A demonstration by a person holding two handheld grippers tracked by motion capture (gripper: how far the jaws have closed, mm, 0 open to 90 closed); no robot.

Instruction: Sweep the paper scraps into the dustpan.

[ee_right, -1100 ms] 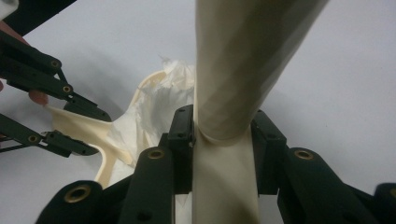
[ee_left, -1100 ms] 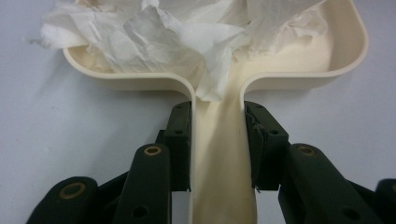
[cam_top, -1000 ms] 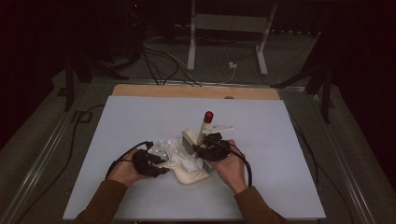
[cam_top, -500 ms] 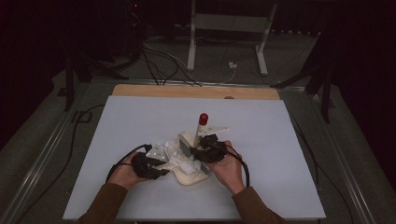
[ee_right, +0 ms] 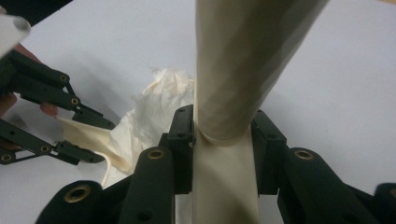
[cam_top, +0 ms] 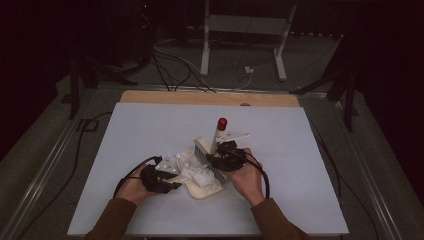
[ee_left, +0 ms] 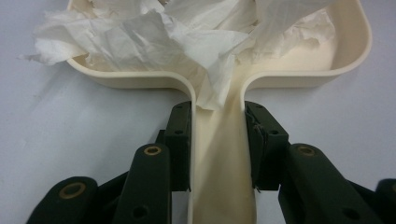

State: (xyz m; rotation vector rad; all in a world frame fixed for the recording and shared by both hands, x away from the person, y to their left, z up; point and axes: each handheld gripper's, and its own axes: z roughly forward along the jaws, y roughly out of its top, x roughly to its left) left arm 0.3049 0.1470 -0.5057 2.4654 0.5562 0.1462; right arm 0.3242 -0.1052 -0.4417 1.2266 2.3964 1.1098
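Left gripper [ee_left: 218, 140] clenched on dustpan [ee_left: 224, 79] handle; right gripper [ee_right: 223, 140] grips brush [cam_top: 212, 145] handle. Risk: brush shoves tissue [ee_left: 187, 32] past pan rim onto counter [cam_top: 150, 125].

crumpled paper [ee_left: 187, 32] in dustpan [ee_left: 345, 60], brush [cam_top: 216, 140] behind

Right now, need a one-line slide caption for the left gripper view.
Left gripper fingers clamp the cream dustpan handle; crumpled white paper fills the pan.

Crumpled tissue [cam_top: 186, 162] is crowding the dustpan [cam_top: 202, 186] at the table's [cam_top: 150, 125] centre, with the upright brush [cam_top: 216, 137] standing just behind; bare tabletop is lying open on every side.
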